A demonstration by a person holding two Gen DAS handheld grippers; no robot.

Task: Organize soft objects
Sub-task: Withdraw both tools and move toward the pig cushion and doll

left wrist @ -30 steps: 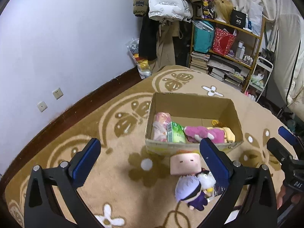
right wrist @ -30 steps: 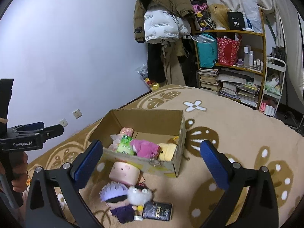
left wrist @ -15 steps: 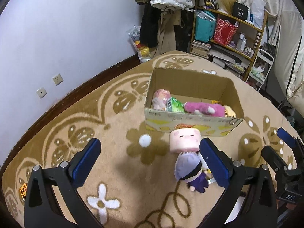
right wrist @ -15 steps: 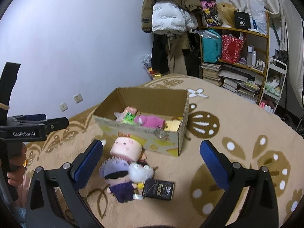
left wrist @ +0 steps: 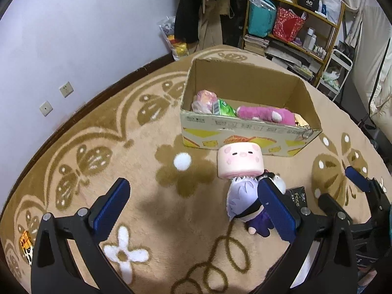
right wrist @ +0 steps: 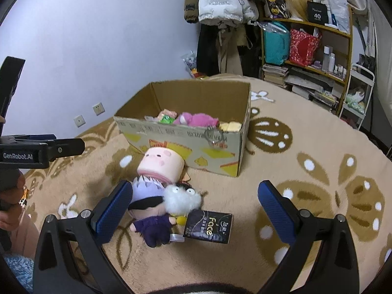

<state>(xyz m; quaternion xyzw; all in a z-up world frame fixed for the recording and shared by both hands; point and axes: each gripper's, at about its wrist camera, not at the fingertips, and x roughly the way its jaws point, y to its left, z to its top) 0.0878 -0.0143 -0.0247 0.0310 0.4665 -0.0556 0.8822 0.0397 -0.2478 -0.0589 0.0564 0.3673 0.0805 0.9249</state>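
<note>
A cardboard box (left wrist: 247,132) (right wrist: 176,134) stands on the rug and holds a pink plush (left wrist: 264,115) (right wrist: 196,118), a green packet (left wrist: 224,106) and other soft toys. In front of it lie a pink cylinder plush with a face (left wrist: 241,163) (right wrist: 160,163), a purple-haired doll (left wrist: 245,203) (right wrist: 149,210), a small fluffy white toy (right wrist: 182,199) and a black "Face" packet (right wrist: 208,226). My left gripper (left wrist: 193,208) is open and empty above the rug, left of the doll. My right gripper (right wrist: 193,212) is open and empty, low over the doll and fluffy toy.
A tan patterned rug (left wrist: 122,147) covers the floor. A shelf (right wrist: 316,46) with bags and books and hanging coats (right wrist: 220,7) stand by the far wall. The purple wall (left wrist: 73,36) is on the left. A small yellow object (left wrist: 25,241) lies at the rug's left edge.
Both grippers have dropped lower and closer to the toys in front of the box. Both stay open and empty. The toys have not moved.
</note>
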